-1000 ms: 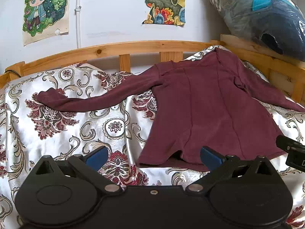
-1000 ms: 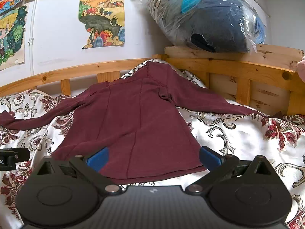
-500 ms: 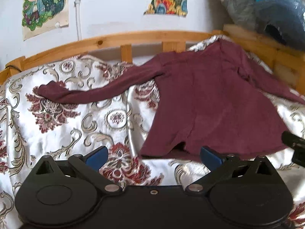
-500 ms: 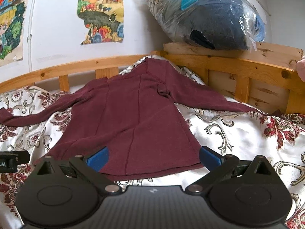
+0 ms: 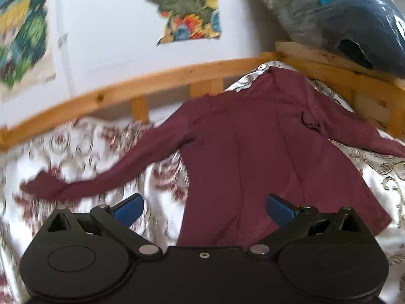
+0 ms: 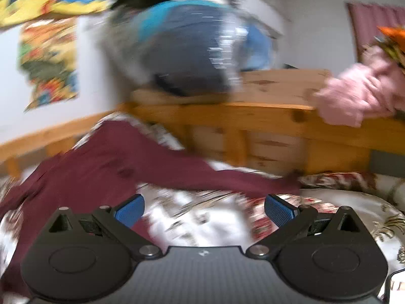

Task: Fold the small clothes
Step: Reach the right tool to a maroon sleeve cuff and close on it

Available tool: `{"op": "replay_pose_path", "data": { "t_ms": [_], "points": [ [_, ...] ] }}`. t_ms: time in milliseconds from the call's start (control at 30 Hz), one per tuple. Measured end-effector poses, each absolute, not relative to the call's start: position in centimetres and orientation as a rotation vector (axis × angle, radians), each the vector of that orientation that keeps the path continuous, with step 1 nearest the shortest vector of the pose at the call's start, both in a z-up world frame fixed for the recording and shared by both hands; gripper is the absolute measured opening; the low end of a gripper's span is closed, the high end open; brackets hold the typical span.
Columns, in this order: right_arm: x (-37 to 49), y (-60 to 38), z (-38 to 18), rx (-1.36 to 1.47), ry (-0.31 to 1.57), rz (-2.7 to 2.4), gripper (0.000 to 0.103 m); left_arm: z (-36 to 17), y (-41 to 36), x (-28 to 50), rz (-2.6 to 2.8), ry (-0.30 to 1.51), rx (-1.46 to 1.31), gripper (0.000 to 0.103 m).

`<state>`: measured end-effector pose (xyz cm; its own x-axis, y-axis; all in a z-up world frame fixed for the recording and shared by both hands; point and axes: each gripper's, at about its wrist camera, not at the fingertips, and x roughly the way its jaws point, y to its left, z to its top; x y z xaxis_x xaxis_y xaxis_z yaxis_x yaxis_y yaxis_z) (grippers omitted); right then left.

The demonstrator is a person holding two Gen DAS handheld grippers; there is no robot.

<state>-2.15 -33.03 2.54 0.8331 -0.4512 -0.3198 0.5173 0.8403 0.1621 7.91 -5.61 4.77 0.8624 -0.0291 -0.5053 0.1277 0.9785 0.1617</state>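
A maroon long-sleeved top (image 5: 253, 152) lies spread flat on the patterned bedspread (image 5: 83, 152), both sleeves stretched out sideways. My left gripper (image 5: 203, 209) is open and empty, above the top's lower left part; its left sleeve (image 5: 114, 174) runs off to the left. In the blurred right wrist view the same top (image 6: 83, 172) lies at the left and its right sleeve (image 6: 227, 179) stretches across just beyond my right gripper (image 6: 203, 209), which is open and empty over the bedspread (image 6: 202, 217).
A wooden bed rail (image 5: 152, 81) runs along the far side and a wooden headboard (image 6: 278, 126) along the right. A plastic-wrapped dark bundle (image 5: 354, 17) rests on the headboard. A pink garment (image 6: 359, 93) hangs over it. Posters (image 5: 187, 7) hang on the wall.
Both grippers have moved forward over the bed. The left now hovers over the top's lower left. The right has swung to the right, toward the right sleeve. Both stay open.
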Motion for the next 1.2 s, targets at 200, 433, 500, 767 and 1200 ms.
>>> {"op": "replay_pose_path", "data": {
  "t_ms": [200, 433, 500, 767, 1200],
  "points": [
    [-0.5, -40.1, 1.5, 0.376, 0.317, -0.681, 0.103, 3.6, -10.7, 10.3, -0.135, 0.540, 0.236, 0.102],
    [2.7, -45.1, 0.0, 0.436, 0.328, -0.783, 0.103, -0.2, -12.4, 11.5, -0.195, 0.636, 0.199, 0.102],
    [3.6, -45.9, -0.5, 0.441, 0.330, -0.795, 0.103, -0.9, -12.4, 12.3, -0.195, 0.666, 0.186, 0.102],
    [7.0, -46.5, -3.4, 0.399, 0.408, -0.886, 0.079, -1.5, -12.2, 14.1, -0.201, 0.677, 0.211, 0.102],
    [6.8, -46.6, -3.0, 0.404, 0.335, -0.894, 0.007, -0.8, -10.5, 15.5, -0.169, 0.706, 0.193, 0.102]
  ]
}}
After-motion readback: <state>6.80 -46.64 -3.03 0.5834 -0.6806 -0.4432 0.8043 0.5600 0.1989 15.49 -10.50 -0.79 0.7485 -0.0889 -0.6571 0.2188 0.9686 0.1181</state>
